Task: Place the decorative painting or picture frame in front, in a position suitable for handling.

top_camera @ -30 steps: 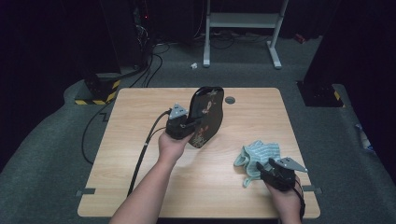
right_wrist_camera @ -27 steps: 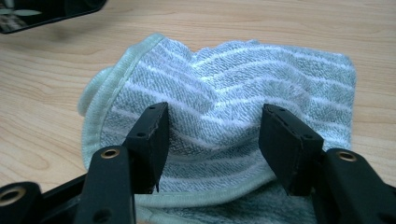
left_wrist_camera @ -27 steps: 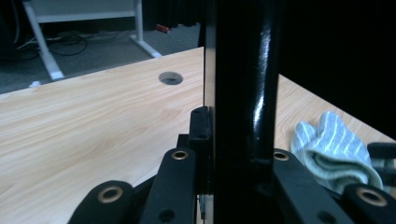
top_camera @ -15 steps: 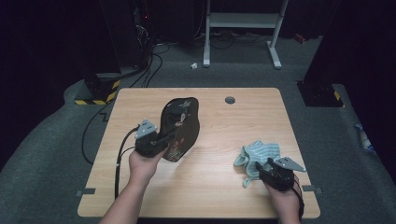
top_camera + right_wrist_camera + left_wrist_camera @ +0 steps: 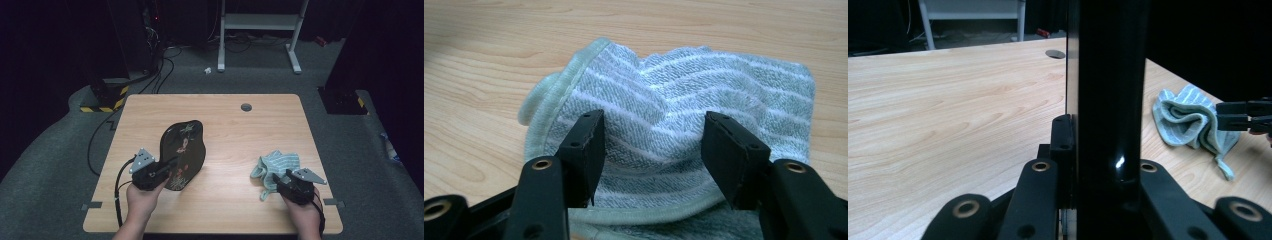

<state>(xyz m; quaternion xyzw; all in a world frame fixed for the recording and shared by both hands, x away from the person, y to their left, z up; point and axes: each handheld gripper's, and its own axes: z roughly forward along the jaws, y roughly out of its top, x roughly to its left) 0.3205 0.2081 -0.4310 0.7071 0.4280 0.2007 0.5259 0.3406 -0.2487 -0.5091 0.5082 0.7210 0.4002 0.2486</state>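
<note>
Left gripper [image 5: 167, 167] clamps black tray [image 5: 184, 152], hiding its near edge; right gripper [image 5: 651, 150] half-open astride striped cloth [image 5: 674, 130], contact unclear.

black floral tray [image 5: 185, 150] (glossy), green-striped cloth [image 5: 277, 165]

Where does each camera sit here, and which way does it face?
High view: above the person's side, looking forward and down on the table; both forearms and hands enter from the bottom, left gripper clamped on the black tray, right gripper at the cloth.
Left gripper view: on the left gripper, looking along its jaws at the tray's edge, held upright.
Right gripper view: on the right gripper, looking down at the cloth between parted jaws.
Shared: the left gripper view also shows the cloth.
</note>
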